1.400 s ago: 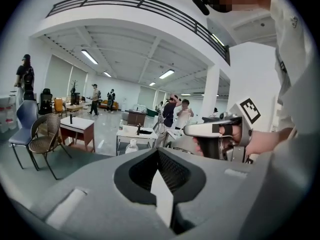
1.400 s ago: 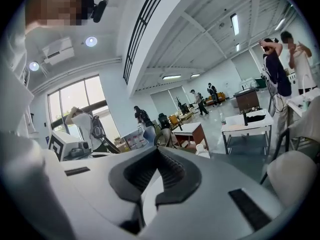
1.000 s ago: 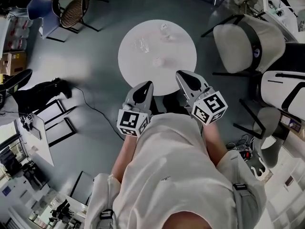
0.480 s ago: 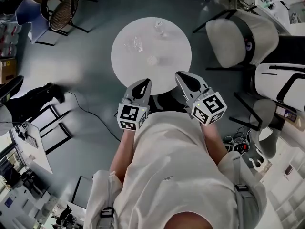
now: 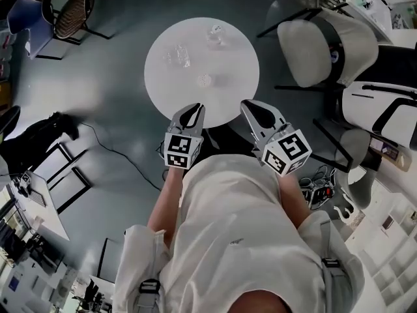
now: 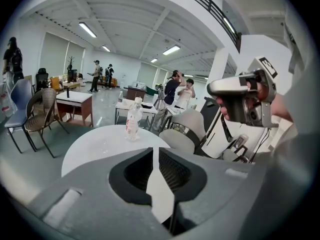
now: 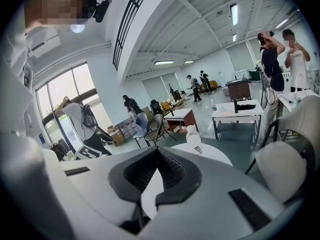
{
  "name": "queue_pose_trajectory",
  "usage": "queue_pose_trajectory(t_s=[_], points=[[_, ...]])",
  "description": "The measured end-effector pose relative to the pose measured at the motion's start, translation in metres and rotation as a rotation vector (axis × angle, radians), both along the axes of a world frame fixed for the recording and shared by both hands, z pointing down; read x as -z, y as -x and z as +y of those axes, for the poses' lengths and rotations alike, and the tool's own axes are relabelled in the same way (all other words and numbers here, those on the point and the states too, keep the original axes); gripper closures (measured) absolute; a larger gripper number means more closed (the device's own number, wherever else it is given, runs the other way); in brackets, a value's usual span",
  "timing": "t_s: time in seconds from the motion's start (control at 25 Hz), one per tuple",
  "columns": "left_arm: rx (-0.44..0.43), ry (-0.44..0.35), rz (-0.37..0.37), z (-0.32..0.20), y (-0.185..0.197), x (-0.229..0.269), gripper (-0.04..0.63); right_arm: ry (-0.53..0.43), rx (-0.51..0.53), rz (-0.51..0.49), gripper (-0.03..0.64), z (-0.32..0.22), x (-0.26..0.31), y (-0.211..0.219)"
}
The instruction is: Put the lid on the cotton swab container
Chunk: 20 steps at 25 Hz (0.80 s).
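Note:
A round white table (image 5: 229, 103) stands in front of me with three small clear things on it. One is a clear plastic bottle (image 5: 215, 34), which shows upright in the left gripper view (image 6: 133, 119) and in the right gripper view (image 7: 194, 139). The other two, a clear piece (image 5: 179, 56) and a smaller one (image 5: 206, 80), are too small to tell container from lid. My left gripper (image 5: 190, 111) hangs over the table's near edge, shut and empty (image 6: 155, 151). My right gripper (image 5: 251, 105) is beside it, also shut and empty (image 7: 157, 151).
Padded white chairs (image 5: 326, 51) stand to the right of the table and a wicker chair (image 5: 68, 12) at the far left. A cable (image 5: 117, 150) runs over the grey floor. Other tables and several people are farther off in the room (image 6: 175, 86).
My left gripper has sunk lower toward the table's near edge. The right gripper has hardly moved. Both stay shut with nothing in them.

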<state>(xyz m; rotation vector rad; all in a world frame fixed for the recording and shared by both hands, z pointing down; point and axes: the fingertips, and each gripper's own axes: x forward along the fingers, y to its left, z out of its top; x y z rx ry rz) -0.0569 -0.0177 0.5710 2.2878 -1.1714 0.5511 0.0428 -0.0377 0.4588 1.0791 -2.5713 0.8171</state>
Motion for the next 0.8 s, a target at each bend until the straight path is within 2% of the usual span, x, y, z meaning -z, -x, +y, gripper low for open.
queue_pose_trajectory(t_s=[0.2, 0.36, 0.6, 0.8], points=[[0.002, 0.008, 0.001, -0.008, -0.005, -0.023, 0.515, 0.031, 0.039, 0.027, 0.612, 0.009, -0.014, 0.003], [0.019, 0.016, 0.028, -0.006, -0.006, -0.037, 0.498, 0.061, 0.061, 0.036, 0.612, 0.022, -0.021, 0.007], [0.030, -0.028, -0.019, -0.012, -0.005, -0.059, 0.435, 0.083, 0.084, 0.059, 0.612, 0.033, -0.028, 0.007], [0.048, -0.033, -0.032, -0.019, 0.002, -0.081, 0.405, 0.093, 0.066, 0.082, 0.612, 0.032, -0.034, 0.002]])
